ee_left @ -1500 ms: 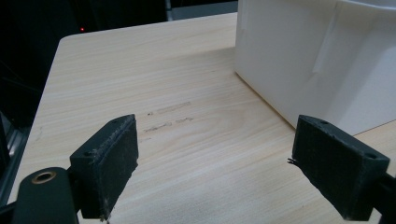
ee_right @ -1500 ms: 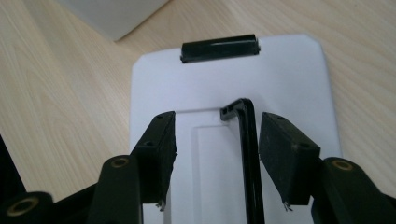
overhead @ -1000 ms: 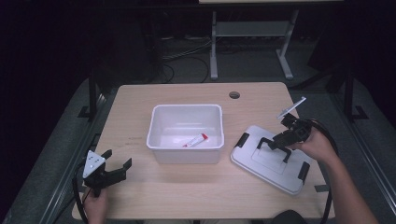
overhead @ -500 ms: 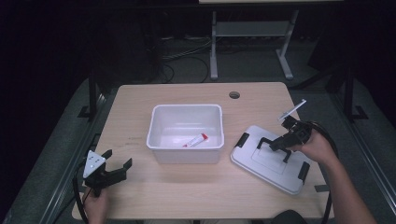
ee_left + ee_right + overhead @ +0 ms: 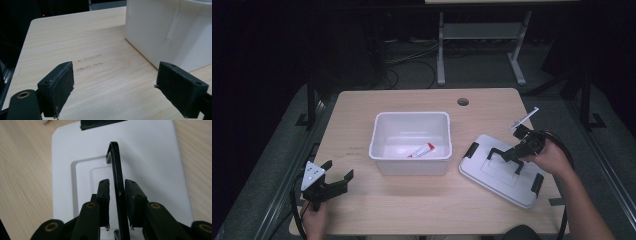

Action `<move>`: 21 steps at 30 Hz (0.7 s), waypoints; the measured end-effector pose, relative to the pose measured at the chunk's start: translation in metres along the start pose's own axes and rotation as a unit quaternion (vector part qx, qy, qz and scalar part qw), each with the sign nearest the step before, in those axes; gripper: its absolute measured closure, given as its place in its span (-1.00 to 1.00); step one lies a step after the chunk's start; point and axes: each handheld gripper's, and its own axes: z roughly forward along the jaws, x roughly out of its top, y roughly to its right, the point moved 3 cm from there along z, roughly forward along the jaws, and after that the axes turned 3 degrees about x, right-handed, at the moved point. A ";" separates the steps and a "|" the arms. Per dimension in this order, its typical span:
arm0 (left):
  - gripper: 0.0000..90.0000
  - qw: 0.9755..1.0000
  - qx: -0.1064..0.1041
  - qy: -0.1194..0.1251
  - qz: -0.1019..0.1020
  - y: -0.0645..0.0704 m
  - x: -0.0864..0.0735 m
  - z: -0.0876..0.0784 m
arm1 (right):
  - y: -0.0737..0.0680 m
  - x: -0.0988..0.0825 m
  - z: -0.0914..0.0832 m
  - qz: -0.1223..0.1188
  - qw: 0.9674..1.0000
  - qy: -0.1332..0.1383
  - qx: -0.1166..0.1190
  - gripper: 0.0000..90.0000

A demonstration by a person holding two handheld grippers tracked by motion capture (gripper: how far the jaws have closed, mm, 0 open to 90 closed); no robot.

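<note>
Black plastic handle (image 5: 117, 182) stood raised off the white lid (image 5: 504, 170), and your right hand-held gripper (image 5: 510, 155) sat astride it. That lid lay flat on the surface (image 5: 422, 215), just right of the white bin (image 5: 410, 142) and apart from it, turned a little so one corner pointed toward the bin.

In the right gripper view the handle ran straight away from you, its long axis in line with the jaws' own reach, the bar passing between the two pads (image 5: 103, 192). The jaws had just been closing and stood narrow. The right-hand pad looked to touch the bar; a thin gap seemed left at the other pad, so you did not yet have a firm pinch on it, by my reading.

Relative to the bin: the lid was to its right, your right hand-held gripper over the lid's middle, your left hand-held gripper (image 5: 332, 180) well off to the bin's near left corner, jaws wide, nothing between them, hovering over bare wood. A red and white tube (image 5: 421, 149) lay inside the bin on its floor.

Right hand was plainly the nearer one, already at the handle. The coming move seemed to turn on this: the bin lay to the left of the lid, so once the pinch was firm you'd need to lift and carry leftward, then square the lid's long side to the bin's long side before lowering.
</note>
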 end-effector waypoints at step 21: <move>-0.70 1.000 0.000 0.000 0.000 -0.001 0.000 -0.001 | -0.003 0.002 0.004 -0.015 1.000 -0.012 -0.001 0.81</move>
